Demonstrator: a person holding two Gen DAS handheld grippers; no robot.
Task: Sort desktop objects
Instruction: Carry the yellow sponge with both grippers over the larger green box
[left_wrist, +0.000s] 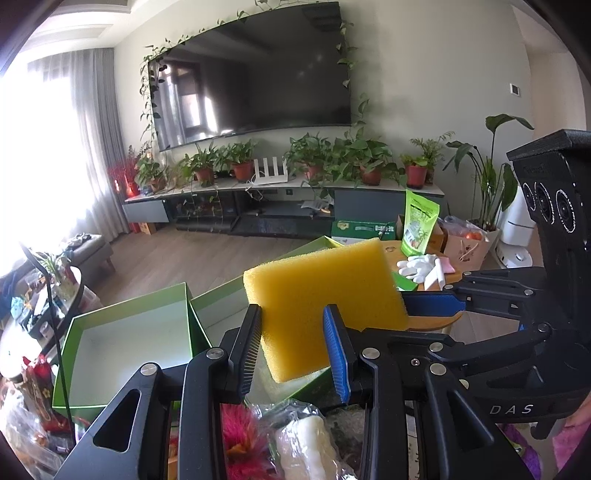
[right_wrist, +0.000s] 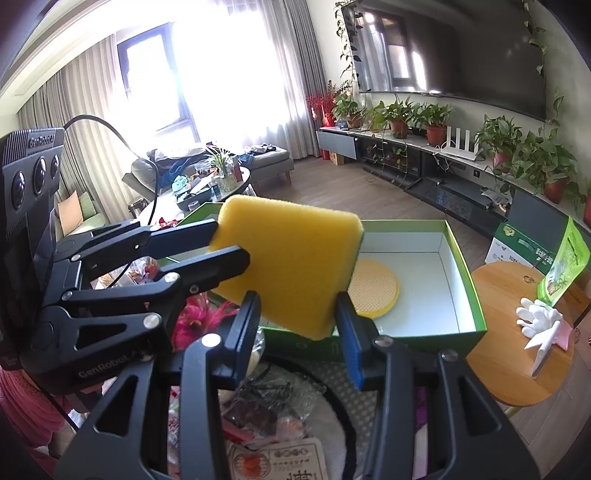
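Sponge (left_wrist: 325, 295): light, soft, squashy; both left gripper (left_wrist: 295, 345) and right gripper (right_wrist: 299, 326) jaws are clamped on its edges, above the near green box (right_wrist: 458, 258).

You see one yellow sponge (left_wrist: 325, 295), two green boxes (left_wrist: 122, 347), one round yellow pad (right_wrist: 375, 291), one green pouch (left_wrist: 421, 225), one round wooden table (right_wrist: 513, 354), two grippers (left_wrist: 293, 347).
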